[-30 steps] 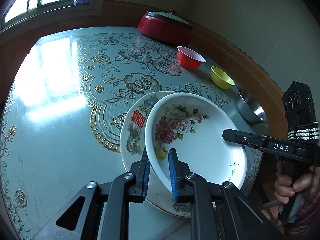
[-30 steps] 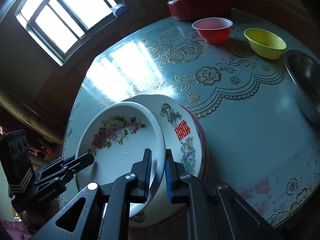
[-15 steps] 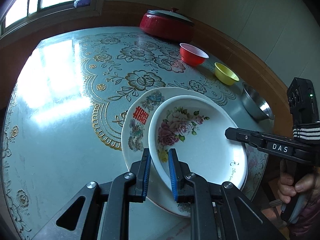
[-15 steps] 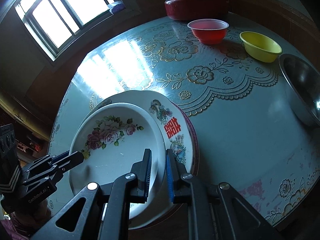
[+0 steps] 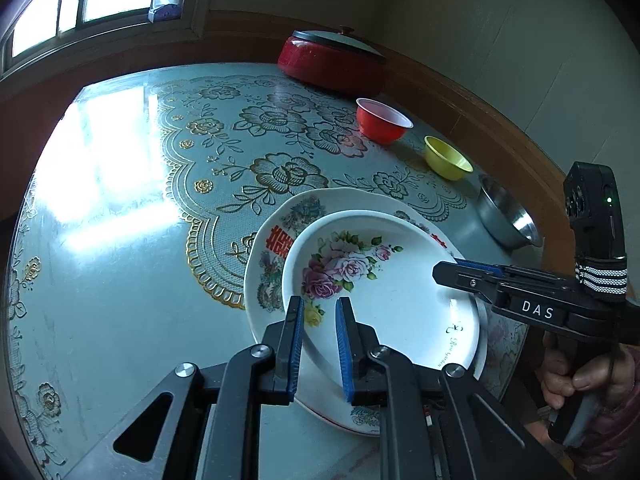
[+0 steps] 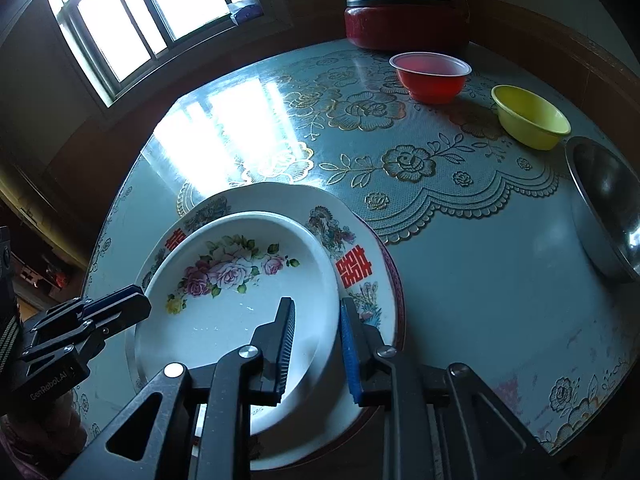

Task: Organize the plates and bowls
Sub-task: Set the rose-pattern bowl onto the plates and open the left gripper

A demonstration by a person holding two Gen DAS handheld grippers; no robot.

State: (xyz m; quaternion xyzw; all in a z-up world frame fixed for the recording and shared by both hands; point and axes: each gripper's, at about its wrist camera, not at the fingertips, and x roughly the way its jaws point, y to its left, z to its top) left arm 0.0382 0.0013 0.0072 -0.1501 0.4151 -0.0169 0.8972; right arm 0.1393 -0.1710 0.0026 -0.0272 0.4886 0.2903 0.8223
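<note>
Round table (image 5: pixel 100 300) with a teal floral cover is sitting under a bright window (image 6: pixel 140 20), wood-panelled wall behind it. At the near edge a white rose-printed shallow dish (image 5: pixel 392 296) is lying on top of a larger white plate with red double-happiness characters (image 5: pixel 276 240). My left gripper (image 5: pixel 318 344) is straddling the rose dish's near rim, blue pads a little apart, one on each side of the rim; I cannot tell if they are actually pinching it. My right gripper (image 6: pixel 316 344) is sitting astride the opposite rim, fingers parted with a visible gap on both sides, not squeezing anything. Further back, a red plastic bowl (image 6: pixel 430 76), a yellow plastic bowl (image 6: pixel 530 116) and a stainless steel bowl (image 6: pixel 608 208) are standing in a row, apart from each other, along the wall side. Behind them a red pot with a dark lid (image 6: pixel 404 20) is resting by the wall.
</note>
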